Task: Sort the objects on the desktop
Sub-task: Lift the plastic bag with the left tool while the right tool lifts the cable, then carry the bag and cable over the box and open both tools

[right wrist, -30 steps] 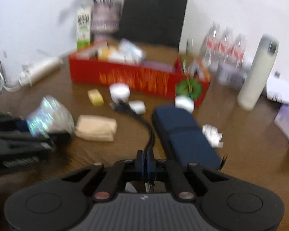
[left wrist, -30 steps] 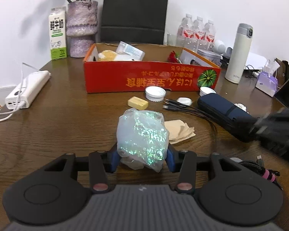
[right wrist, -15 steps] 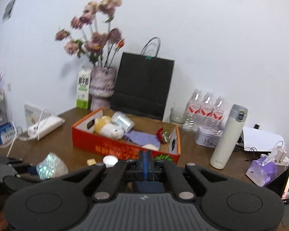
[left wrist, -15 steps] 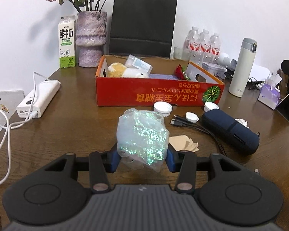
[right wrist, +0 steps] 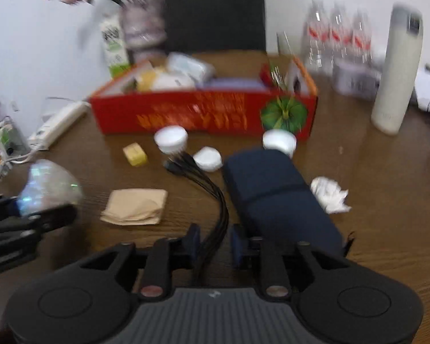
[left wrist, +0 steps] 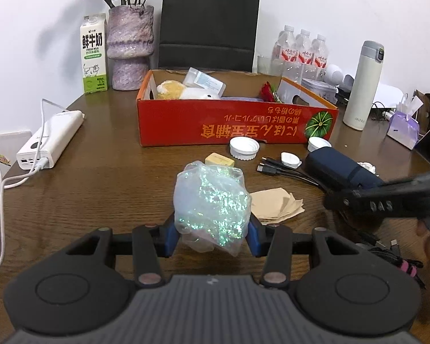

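Left gripper (left wrist: 212, 236): clenched on the iridescent plastic bag (left wrist: 210, 203), held above the table (left wrist: 100, 183) at lower centre of the left wrist view.
Right gripper (right wrist: 214, 242): jaws have just been opening; the black cable bundle (right wrist: 219, 209) runs between the pads, which appear to stand clear of it.
Destination: red cardboard box (left wrist: 235, 126), upper centre, already holding sorted items.
Loose items: brown napkins (right wrist: 136, 206), navy pouch (right wrist: 272, 197), white caps and a crumpled tissue lie near the box front.
Step judged: taking up the cables.
Advice: centre the bundle between the pads and close fully, so no strand slips out; lift clear of the pouch just beside it.
Risk: trailing plugs may snag the caps.
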Available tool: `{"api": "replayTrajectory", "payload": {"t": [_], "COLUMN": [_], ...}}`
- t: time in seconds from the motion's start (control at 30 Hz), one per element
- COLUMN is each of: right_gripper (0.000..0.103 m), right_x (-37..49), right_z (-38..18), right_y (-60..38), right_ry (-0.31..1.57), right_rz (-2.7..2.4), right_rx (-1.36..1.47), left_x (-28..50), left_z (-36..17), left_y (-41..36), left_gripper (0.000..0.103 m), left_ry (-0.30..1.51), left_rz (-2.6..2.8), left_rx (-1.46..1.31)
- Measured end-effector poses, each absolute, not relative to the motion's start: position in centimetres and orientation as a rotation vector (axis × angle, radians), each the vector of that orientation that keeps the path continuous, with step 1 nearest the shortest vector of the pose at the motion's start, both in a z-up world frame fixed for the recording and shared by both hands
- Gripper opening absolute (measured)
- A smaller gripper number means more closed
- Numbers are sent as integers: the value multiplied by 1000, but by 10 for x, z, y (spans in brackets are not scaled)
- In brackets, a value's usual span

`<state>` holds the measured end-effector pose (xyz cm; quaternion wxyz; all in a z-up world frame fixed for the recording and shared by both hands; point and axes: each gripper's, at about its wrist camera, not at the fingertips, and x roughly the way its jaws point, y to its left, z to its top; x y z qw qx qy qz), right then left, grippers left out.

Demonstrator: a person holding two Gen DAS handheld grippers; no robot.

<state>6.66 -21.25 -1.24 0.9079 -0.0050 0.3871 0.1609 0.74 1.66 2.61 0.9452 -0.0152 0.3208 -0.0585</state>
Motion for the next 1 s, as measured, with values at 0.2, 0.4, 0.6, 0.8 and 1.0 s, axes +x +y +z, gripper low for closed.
{"api": "replayTrajectory", "payload": {"t": [0.2,0.4,0.6,0.8,1.0], "right_gripper": [28,1,0,0,0], "right_x": [96,79,45,33,57], "right_z": [-16,-11,34,81,125], "right_y": [-188,-162,-177,-196,-209], "right_ry": [765,755,559,428,331], "right_rz": [401,469,425,396,365], "right_rx": [-164,-343,-267,-233,-199], "left_x": [18,15,8,8,52], "left_z": [17,19,33,60,117], "left_y": [16,18,21,24,24], "left_gripper": [47,47,47,46,46], "left_ry": [687,680,646,579,517], "left_rz": [-126,-115,-101,-88,-124], "left_rx": [-42,-48,-39,6,77]}}
